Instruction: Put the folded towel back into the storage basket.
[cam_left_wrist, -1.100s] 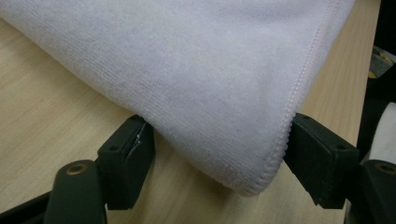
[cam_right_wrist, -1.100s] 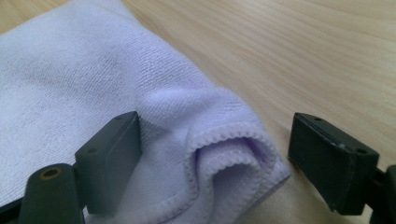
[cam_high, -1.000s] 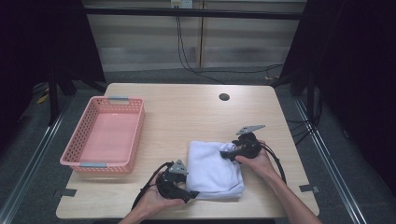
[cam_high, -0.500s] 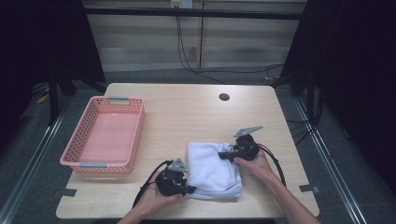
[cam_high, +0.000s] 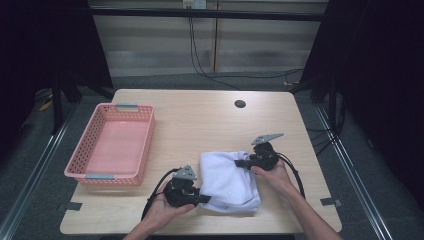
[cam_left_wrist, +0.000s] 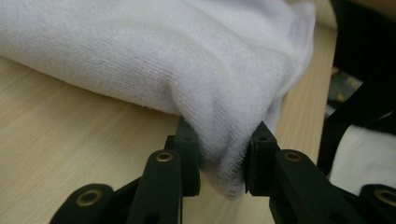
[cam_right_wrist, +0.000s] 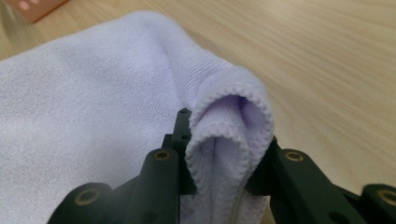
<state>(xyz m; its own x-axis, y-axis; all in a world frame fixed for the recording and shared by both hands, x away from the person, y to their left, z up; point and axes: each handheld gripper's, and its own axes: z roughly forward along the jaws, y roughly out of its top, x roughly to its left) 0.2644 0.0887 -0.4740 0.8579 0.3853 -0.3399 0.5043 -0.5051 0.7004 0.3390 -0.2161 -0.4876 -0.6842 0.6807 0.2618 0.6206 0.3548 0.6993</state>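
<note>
The left tool has just been closing and now pinches the white towel at its 7 o'clock corner, cloth bunched between the jaws. The right tool has closed likewise on a rolled fold at the towel's 1 o'clock edge. The towel lies on the table, the pink basket at its 9 o'clock.

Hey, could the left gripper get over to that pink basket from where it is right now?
Probably yes: bare table lies between the left gripper and the pink basket. But its jaws, which have just been closing, pinch the white towel, which would come along.
</note>
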